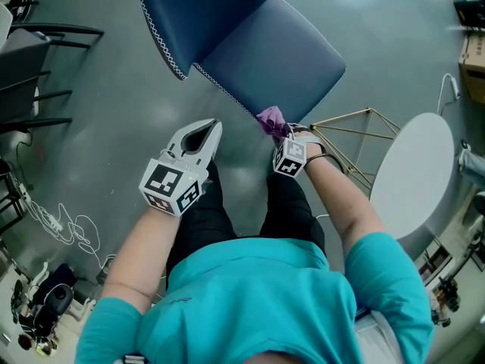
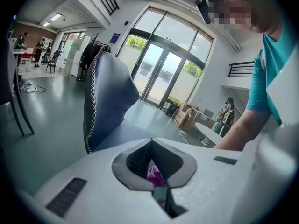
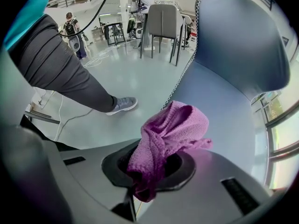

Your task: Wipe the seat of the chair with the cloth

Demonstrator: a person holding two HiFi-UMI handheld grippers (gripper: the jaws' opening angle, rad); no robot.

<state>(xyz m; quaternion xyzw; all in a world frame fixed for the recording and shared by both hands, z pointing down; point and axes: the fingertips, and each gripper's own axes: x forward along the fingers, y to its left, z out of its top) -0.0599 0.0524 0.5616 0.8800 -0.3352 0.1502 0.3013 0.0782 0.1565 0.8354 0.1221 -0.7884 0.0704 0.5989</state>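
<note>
Though bunched, purple knit cloth at seat edge.

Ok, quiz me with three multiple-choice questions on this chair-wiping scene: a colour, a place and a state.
1. What colour is the knitted cloth? A purple B green C white
2. Where is it? A in the right claw B in the left claw C flat on the blue padded chair seat
3. How is the left claw? A wide open B shut, empty C shut on the cloth
Answers: A, purple in every view; A, bunched between that claw's jaws, near the seat's edge; B, jaws meet, nothing between.
</note>
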